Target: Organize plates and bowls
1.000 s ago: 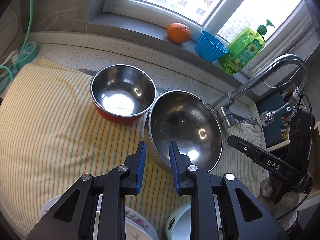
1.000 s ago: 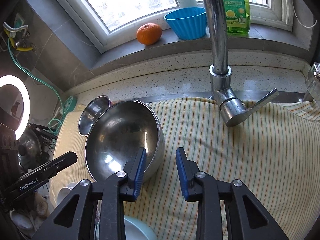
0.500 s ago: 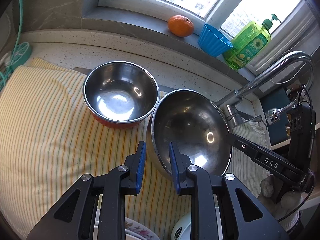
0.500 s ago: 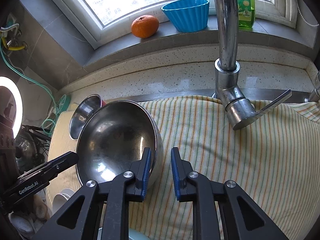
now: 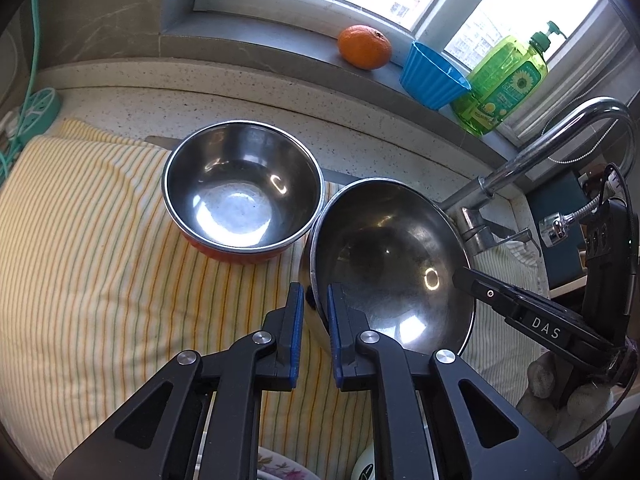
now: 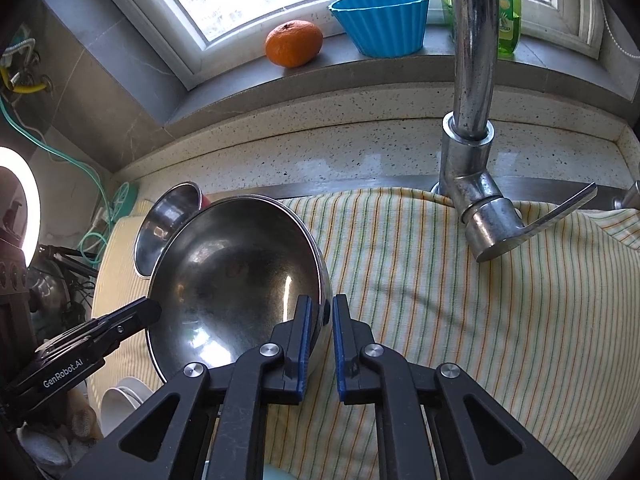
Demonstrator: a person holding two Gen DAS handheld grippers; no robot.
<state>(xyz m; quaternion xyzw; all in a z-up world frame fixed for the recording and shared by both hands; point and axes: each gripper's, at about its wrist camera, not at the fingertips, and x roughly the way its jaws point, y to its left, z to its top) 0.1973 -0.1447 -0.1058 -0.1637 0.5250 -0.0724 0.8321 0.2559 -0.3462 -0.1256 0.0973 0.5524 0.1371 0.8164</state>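
Gripping opposite rims, the left gripper (image 5: pixel 314 300) and right gripper (image 6: pixel 320 312) hold the large steel bowl (image 5: pixel 392 256) tilted above the striped cloth (image 5: pixel 100 260). Both claws look pinched narrow on its edge. Next, I'd judge, it needs steering beside the red-sided bowl (image 5: pixel 242 196).

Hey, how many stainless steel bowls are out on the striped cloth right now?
2. The large steel bowl sits tilted near the faucet, its rim between both tongs, left tongs and right tongs. The smaller red-sided bowl stands beside it, farther from the faucet. Others may be hidden.
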